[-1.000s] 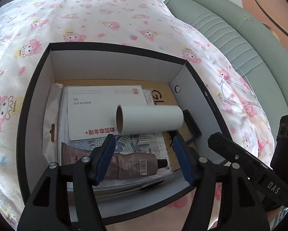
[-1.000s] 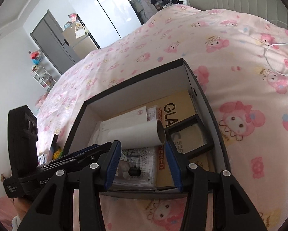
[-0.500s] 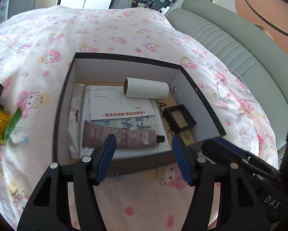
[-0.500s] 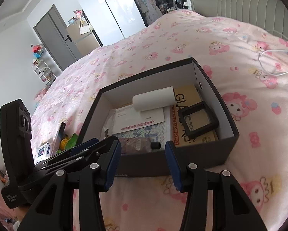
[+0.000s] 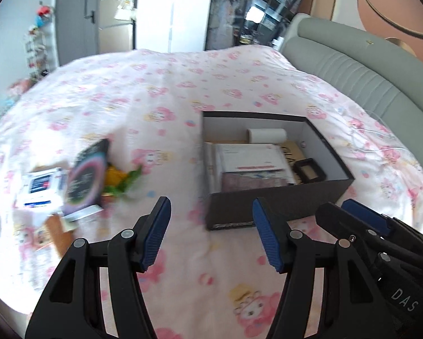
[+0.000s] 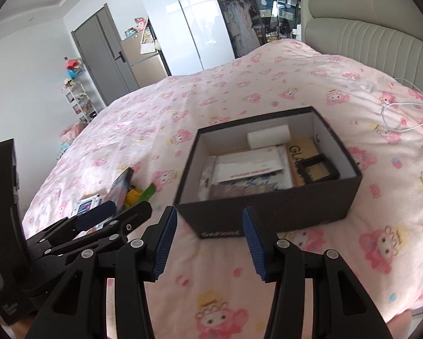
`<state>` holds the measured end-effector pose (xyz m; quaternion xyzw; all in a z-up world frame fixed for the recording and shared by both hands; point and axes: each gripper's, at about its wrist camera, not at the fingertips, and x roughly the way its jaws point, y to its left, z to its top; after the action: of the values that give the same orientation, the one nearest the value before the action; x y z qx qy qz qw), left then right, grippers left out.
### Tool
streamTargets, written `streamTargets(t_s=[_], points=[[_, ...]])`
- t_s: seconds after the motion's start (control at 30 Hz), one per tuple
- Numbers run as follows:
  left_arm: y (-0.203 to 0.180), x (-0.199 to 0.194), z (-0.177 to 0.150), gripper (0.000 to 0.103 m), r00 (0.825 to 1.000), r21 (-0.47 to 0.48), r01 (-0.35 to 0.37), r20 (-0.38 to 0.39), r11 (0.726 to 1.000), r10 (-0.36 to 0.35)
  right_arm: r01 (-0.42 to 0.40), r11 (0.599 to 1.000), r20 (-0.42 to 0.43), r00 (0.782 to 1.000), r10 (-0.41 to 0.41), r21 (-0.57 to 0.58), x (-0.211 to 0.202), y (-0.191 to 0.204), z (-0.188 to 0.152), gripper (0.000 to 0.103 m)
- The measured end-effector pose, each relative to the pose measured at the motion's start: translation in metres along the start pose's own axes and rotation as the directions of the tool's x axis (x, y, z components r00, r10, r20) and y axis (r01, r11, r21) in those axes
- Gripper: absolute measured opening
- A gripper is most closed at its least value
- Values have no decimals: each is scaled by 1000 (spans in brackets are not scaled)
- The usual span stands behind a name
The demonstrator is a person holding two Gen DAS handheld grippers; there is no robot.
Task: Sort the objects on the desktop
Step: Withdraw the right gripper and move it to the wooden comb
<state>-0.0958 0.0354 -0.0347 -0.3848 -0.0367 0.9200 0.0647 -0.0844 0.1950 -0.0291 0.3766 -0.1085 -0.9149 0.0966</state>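
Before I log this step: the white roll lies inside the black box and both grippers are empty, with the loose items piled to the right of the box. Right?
Not quite. The loose items lie left of the black box, as the left wrist view shows. The white roll is inside; the left gripper and right gripper are empty.

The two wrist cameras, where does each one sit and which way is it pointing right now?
Left wrist: behind the left gripper, angled down at the bed; loose items left, box right, right gripper at right.
Right wrist: behind the right gripper, angled down at the box; left gripper at left.
Shared: box, loose items, bed.
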Motion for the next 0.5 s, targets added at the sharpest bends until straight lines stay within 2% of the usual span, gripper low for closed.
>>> streamTargets(t_s=[0.07,0.3,0.5], points=[[8,-9,-9,61,1000,-1,-30,9,1000,30,-14,999,-13,1000,13,-35,-1,13,-8,45],[26,-31,-34,61,999,-49,-45,-13,998,45,-34,997,-29,999,32,-75,-16,35,-30,45],[31,-44,-46,62,999,-55,-49,-8,997,49,-10,992,-19,1000,7,-128,-25,48,-38,45]])
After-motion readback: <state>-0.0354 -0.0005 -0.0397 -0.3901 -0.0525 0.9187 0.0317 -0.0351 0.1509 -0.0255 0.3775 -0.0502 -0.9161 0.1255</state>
